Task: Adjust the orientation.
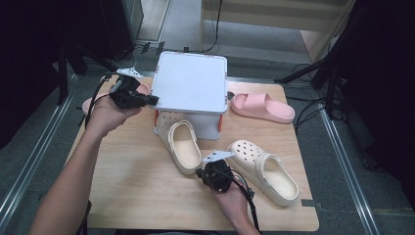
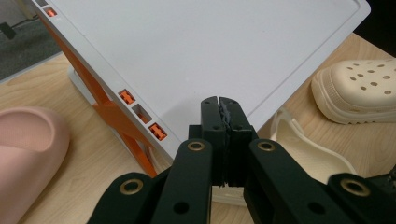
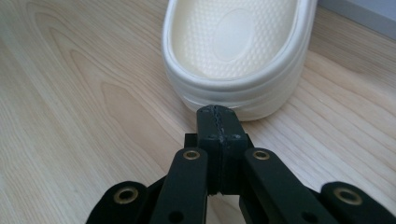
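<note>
A white box with a flat lid and orange side brackets stands at the back of the wooden table. One cream clog lies in front of it, toe against the box. A second cream clog lies to the right. My left gripper is shut, its tips at the lid's left edge. In the left gripper view its tips lie over the lid with nothing between them. My right gripper is shut and empty. In the right gripper view its tips sit just at the heel rim of the first clog.
A pink slide lies at the back right of the table. Another pink slide lies on the far side of my left hand. The second, perforated clog also appears in the left gripper view. Metal rails run along both sides of the table.
</note>
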{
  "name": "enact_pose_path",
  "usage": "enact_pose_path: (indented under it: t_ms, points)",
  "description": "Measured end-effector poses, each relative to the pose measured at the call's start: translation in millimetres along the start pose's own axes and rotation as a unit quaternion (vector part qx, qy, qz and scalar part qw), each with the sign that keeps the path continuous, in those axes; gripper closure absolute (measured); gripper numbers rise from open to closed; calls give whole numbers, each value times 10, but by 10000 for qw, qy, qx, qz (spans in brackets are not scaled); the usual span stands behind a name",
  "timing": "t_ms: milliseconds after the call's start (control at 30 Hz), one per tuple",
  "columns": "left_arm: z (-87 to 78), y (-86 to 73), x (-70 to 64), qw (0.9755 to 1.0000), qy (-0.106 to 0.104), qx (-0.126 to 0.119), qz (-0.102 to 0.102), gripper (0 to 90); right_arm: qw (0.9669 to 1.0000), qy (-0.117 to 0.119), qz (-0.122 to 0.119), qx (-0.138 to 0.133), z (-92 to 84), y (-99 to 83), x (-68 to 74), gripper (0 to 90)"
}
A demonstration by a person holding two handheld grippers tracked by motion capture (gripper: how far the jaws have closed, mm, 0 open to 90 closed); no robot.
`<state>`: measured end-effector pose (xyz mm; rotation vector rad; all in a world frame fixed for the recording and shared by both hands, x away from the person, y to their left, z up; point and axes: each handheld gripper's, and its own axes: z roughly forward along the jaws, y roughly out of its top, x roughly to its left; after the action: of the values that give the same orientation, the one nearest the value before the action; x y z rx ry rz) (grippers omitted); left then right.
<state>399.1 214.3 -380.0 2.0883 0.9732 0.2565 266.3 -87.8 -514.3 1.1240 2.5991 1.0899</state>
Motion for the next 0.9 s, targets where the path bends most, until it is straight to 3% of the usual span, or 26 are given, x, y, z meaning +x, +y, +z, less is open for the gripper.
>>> enact_pose_path:
  t_ms: [333,467,600,633,767,900]
  points:
    - [7,1,-11,10000,-25,0,-19,895,9993,194,-35,-321,210,256,167,900]
    - [13,2,-14,10000,-35,-11,-9,896,9989,143,-49,-451,305,412,135,900]
    - [10,1,-4,10000,-29,-10,-2,896,9989,94,88,-456,443,548,56,900]
    - [10,2,-1,10000,-12,-21,5,895,9983,232,138,-507,459,574,30,900]
    - [14,1,-7,10000,-55,-17,-22,896,9985,-83,-50,-531,541,658,35,900]
    - [16,2,-12,10000,-32,-24,-19,896,9980,-210,108,-589,609,758,-32,900]
